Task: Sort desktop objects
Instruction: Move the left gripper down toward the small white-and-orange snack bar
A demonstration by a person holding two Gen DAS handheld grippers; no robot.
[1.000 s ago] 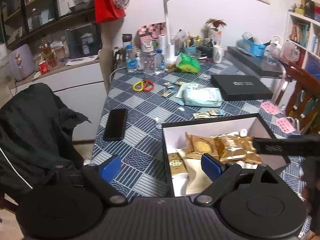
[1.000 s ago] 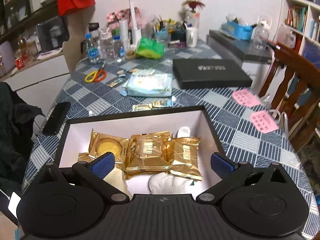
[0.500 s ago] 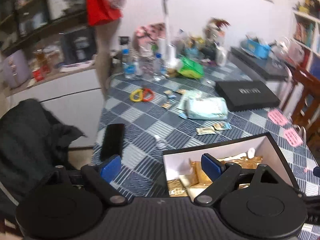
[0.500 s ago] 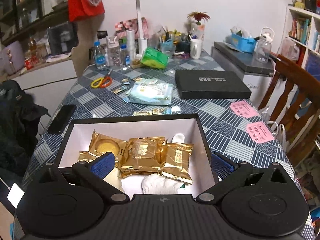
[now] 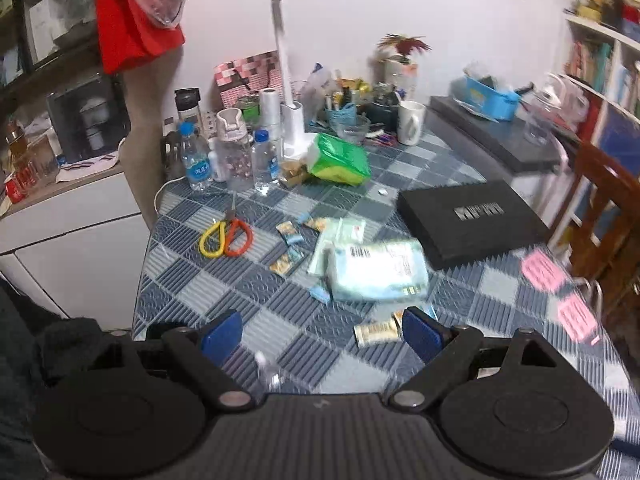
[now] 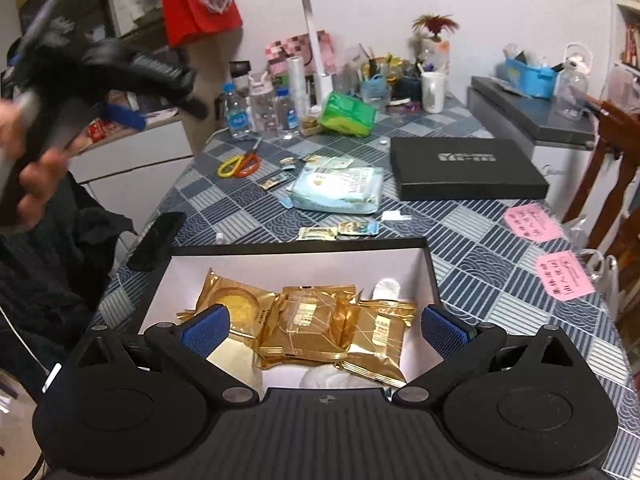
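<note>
Left gripper (image 5: 322, 330): jaws apart, nothing between them. It is held above the near left part of the table (image 5: 256, 280). In the right wrist view it appears raised at far left (image 6: 120, 114), in the person's hand (image 6: 36, 176); the picture is blurred there.

Left zone of the table: a phone (image 6: 156, 242) lies at the left edge, just beside the box. Scissors (image 5: 226, 236) with yellow and orange handles lie farther back. Bottles (image 5: 228, 160) stand at the far edge, beside a white lamp (image 5: 290, 60).

Centre: a pale blue pack (image 5: 376, 270) lies flat, with small sachets (image 5: 286, 260) scattered to its left and two sachets (image 6: 336, 231) on its near side. A green bag (image 5: 340, 158) lies beyond.

Near centre: the open box (image 6: 304, 249) holds gold-wrapped pastries (image 6: 308, 330) and a white item under them.

Right gripper (image 6: 324, 330): jaws apart, empty, held over the near end of the box.

Right zone: a black lid (image 6: 466, 172) lies flat, apart from the box. Two pink notes (image 6: 548, 246) lie near the right edge.
</note>
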